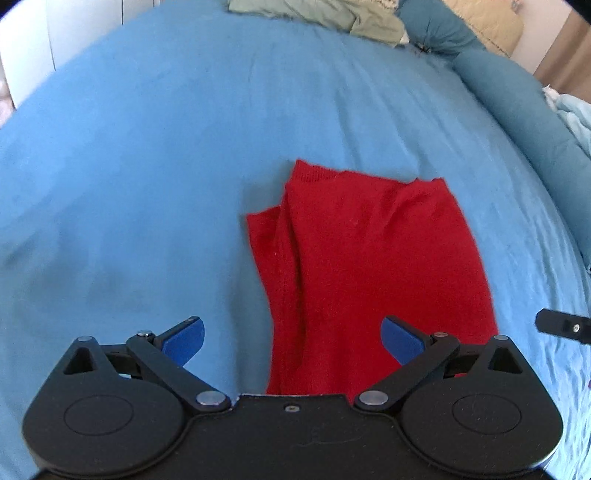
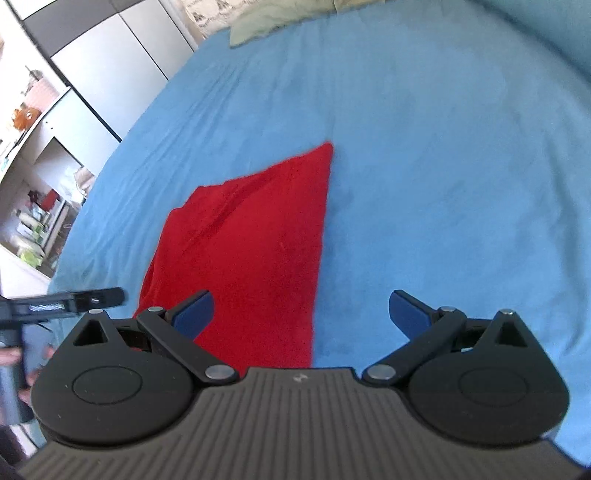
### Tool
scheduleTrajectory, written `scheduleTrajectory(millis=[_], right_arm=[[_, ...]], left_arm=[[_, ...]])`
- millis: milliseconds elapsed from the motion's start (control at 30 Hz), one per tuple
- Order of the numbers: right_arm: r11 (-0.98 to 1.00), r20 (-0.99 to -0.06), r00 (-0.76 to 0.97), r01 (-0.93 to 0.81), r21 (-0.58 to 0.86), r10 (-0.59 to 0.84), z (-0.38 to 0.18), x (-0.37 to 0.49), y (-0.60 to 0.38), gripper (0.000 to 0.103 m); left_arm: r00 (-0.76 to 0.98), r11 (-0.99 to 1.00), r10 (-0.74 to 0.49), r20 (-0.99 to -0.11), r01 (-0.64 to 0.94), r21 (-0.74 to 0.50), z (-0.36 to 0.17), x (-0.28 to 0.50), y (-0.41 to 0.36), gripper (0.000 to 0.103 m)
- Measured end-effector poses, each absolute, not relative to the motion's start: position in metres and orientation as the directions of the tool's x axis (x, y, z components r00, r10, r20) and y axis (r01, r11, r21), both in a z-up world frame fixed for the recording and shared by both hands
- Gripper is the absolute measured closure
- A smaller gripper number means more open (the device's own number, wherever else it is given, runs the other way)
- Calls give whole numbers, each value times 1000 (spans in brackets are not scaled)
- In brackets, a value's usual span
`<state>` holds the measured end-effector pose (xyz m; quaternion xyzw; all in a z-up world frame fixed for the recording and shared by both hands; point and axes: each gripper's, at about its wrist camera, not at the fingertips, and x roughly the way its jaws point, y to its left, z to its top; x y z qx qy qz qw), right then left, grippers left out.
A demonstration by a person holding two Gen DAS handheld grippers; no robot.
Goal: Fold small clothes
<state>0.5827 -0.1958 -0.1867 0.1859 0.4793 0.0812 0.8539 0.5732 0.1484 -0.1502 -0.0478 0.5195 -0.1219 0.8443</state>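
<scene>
A red knit garment (image 1: 373, 258) lies folded on the blue bed sheet (image 1: 147, 184), with a narrow flap sticking out on its left side. My left gripper (image 1: 291, 339) is open and empty, hovering over the garment's near left edge. In the right wrist view the same red garment (image 2: 255, 251) lies ahead and to the left. My right gripper (image 2: 301, 314) is open and empty, over the garment's near right edge. Part of the right gripper (image 1: 563, 326) shows at the right edge of the left wrist view, and the left gripper (image 2: 74, 301) shows at the left of the right wrist view.
A pile of pale green clothes (image 1: 325, 14) lies at the far end of the bed. A teal rolled pillow (image 1: 517, 99) runs along the right side. White wardrobe doors (image 2: 110, 70) and cluttered shelves (image 2: 40, 206) stand left of the bed.
</scene>
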Motion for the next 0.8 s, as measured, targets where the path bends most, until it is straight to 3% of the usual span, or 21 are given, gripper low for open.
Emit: scheduleTrajectory(millis=[167, 267, 400, 500, 533, 600, 633, 700, 800], right_arm=[[909, -801, 493, 48, 414, 339, -216, 596, -185, 0], [898, -797, 486, 53, 437, 359, -228, 599, -182, 0], [891, -805, 449, 41, 451, 387, -235, 605, -172, 0], [884, -800, 440, 25, 466, 409, -238, 610, -166, 10], [878, -796, 436, 25, 478, 421, -239, 612, -165, 20], [877, -798, 433, 34, 479, 419, -239, 613, -164, 30], [878, -797, 437, 32, 478, 418, -239, 612, -164, 33], [884, -796, 448, 25, 467, 407, -235, 608, -162, 50], [896, -797, 467, 23, 443, 382, -225, 601, -158, 59]], left_arm=[[410, 955, -286, -866, 196, -223, -173, 583, 135, 3], [387, 952, -293, -874, 205, -228, -185, 589, 129, 12], [375, 943, -328, -867, 178, -280, -196, 593, 129, 13], [379, 944, -329, -865, 160, -289, -198, 593, 127, 16], [382, 943, -330, -863, 165, -288, -198, 593, 126, 19], [378, 936, -350, -857, 173, -306, -196, 592, 123, 39], [375, 933, -360, -854, 172, -317, -194, 592, 121, 42], [378, 943, -331, -865, 165, -289, -189, 590, 116, 51], [406, 953, -300, -863, 169, -252, -176, 585, 110, 75]])
